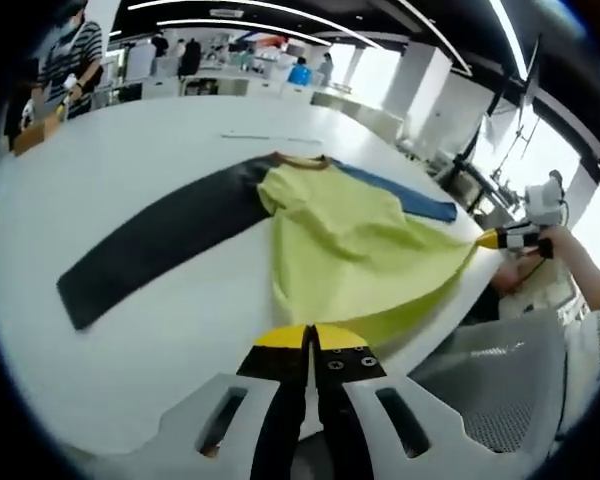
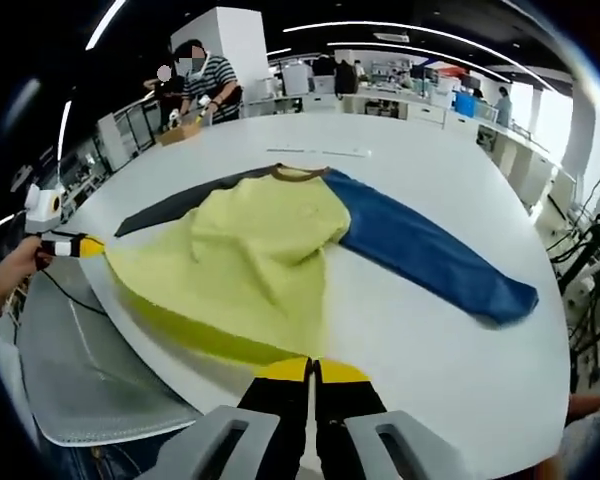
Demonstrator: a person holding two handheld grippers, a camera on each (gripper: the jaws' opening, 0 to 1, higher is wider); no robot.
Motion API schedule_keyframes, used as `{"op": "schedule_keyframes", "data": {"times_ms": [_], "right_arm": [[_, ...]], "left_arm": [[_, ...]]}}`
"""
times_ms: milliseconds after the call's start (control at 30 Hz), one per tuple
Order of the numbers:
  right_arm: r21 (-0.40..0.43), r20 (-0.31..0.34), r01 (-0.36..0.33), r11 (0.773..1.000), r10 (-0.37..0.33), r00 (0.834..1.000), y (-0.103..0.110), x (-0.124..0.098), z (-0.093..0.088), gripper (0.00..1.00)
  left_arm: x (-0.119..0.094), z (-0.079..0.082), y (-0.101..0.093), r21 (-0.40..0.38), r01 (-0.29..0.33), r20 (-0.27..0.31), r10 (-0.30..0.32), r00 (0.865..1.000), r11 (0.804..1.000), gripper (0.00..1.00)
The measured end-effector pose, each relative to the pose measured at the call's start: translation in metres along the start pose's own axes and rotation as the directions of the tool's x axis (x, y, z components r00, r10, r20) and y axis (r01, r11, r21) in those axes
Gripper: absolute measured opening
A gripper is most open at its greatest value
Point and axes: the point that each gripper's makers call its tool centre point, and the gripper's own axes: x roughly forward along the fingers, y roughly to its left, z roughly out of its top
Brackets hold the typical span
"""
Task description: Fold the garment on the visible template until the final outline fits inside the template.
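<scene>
A garment lies spread on the white table [image 1: 130, 150]: a yellow-green body [image 1: 350, 240] [image 2: 250, 260], a brown collar [image 1: 302, 162], a black sleeve [image 1: 160, 240] [image 2: 180, 205] and a blue sleeve [image 1: 400, 195] [image 2: 430, 250]. My left gripper [image 1: 311, 335] is shut on the yellow hem at the table's near edge; from the right gripper view it sits at the left [image 2: 85, 243], pinching a hem corner. My right gripper [image 2: 313, 365] is shut on the other hem corner, and appears at the right [image 1: 490, 238] in the left gripper view. The hem is pulled taut between them, slightly off the table edge.
A grey mesh chair [image 1: 510, 380] [image 2: 90, 370] stands close under the table edge by the hem. A thin pale strip [image 1: 270, 137] lies on the table beyond the collar. At the far side, a person in a striped top [image 2: 205, 80] stands by a cardboard box [image 2: 180, 130].
</scene>
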Motion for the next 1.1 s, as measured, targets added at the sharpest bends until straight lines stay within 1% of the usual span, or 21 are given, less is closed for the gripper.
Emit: {"op": "schedule_keyframes", "data": {"times_ms": [100, 133, 167, 233, 267, 400, 567, 633, 733, 867, 1000, 1100], "right_arm": [[-0.005, -0.021, 0.007, 1.000, -0.007, 1.000, 0.002, -0.001, -0.010, 0.00], [-0.004, -0.023, 0.008, 1.000, -0.009, 1.000, 0.003, 0.000, -0.013, 0.00], [-0.001, -0.035, 0.010, 1.000, -0.010, 0.999, 0.005, 0.000, -0.019, 0.00], [-0.005, -0.046, 0.013, 1.000, -0.013, 0.999, 0.007, 0.001, -0.027, 0.00], [-0.011, -0.055, 0.018, 1.000, -0.019, 0.998, 0.008, 0.002, -0.032, 0.00], [-0.022, -0.072, 0.032, 0.999, -0.033, 0.997, 0.010, 0.004, -0.044, 0.00], [-0.041, -0.085, 0.044, 0.998, -0.047, 0.995, 0.012, 0.003, -0.053, 0.00], [-0.046, -0.094, 0.044, 0.998, -0.049, 0.994, 0.012, 0.004, -0.056, 0.00], [-0.073, -0.104, 0.069, 0.995, -0.077, 0.992, 0.008, 0.005, -0.063, 0.00], [-0.088, -0.122, 0.079, 0.993, -0.090, 0.988, 0.007, 0.008, -0.072, 0.00], [-0.078, -0.125, 0.080, 0.994, -0.089, 0.988, 0.005, 0.008, -0.076, 0.00], [-0.071, -0.129, 0.081, 0.994, -0.090, 0.988, 0.005, 0.009, -0.079, 0.00]], "left_arm": [[0.001, -0.011, 0.001, 0.028, -0.009, -0.032, 0.010, 0.999, 1.000, 0.00], [0.001, -0.012, 0.001, 0.030, -0.010, -0.035, 0.011, 0.999, 0.999, 0.00], [0.002, -0.017, 0.001, 0.041, -0.013, -0.049, 0.015, 0.999, 0.999, 0.00], [0.002, -0.021, 0.001, 0.052, -0.014, -0.063, 0.017, 0.998, 0.999, 0.00], [0.002, -0.024, 0.001, 0.057, -0.011, -0.070, 0.015, 0.997, 0.998, 0.00], [0.002, -0.034, -0.001, 0.075, 0.003, -0.093, 0.004, 0.996, 0.997, 0.00], [0.002, -0.045, -0.002, 0.101, 0.008, -0.133, 0.005, 0.991, 0.995, 0.00], [0.002, -0.049, -0.003, 0.097, 0.011, -0.144, 0.003, 0.990, 0.995, 0.00], [0.003, -0.058, -0.005, 0.072, 0.014, -0.175, -0.001, 0.985, 0.997, 0.00], [0.004, -0.068, -0.010, 0.078, 0.023, -0.207, -0.007, 0.978, 0.997, 0.00], [0.004, -0.071, -0.012, 0.093, 0.023, -0.221, -0.001, 0.975, 0.995, 0.00], [0.004, -0.074, -0.013, 0.087, 0.022, -0.229, -0.001, 0.973, 0.996, 0.00]]}}
